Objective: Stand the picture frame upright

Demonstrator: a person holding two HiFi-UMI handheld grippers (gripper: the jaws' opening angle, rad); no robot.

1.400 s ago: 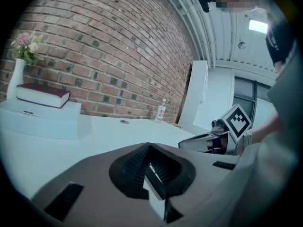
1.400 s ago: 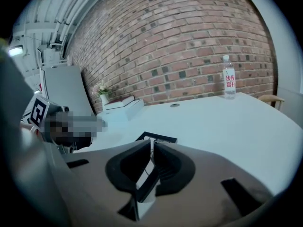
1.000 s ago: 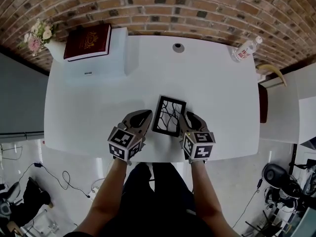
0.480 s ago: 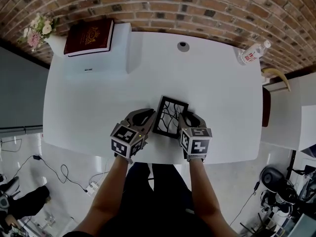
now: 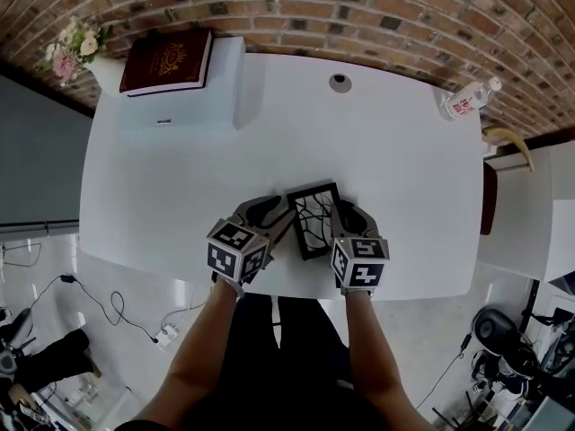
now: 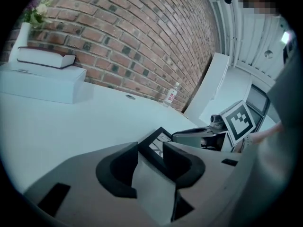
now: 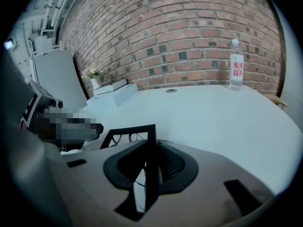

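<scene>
Left hand-held gripper [image 6: 150, 148] first: its jaws have just been opening and now stand wide apart. A corner of the picture frame [image 5: 314, 220] sits in the gap between them, close against the pad on the right of that view, and I see no squeeze on it. So I call that side released.

Over to the right hand-held gripper [image 7: 150, 144]: its jaws have just been closing, and the dark pads are pinched on the thin black edge of the frame. That one has it.

From the head view the frame is at the lower middle of the picture, close to the near edge of the white bench [image 5: 269, 124], with one hand-held gripper at each side. It lies skewed to the bench edge, and its black branching pattern on white faces up toward me. From the right gripper view it looks tipped up off the surface; how steeply I cannot tell.

In the upper left of the head view a dark red book [image 5: 168, 61] rests on a white box [image 5: 193, 106], with flowers [image 5: 70, 48] in the corner beyond. A water bottle [image 5: 469, 99] stands at the upper right, by the brick wall [image 5: 359, 16].
</scene>
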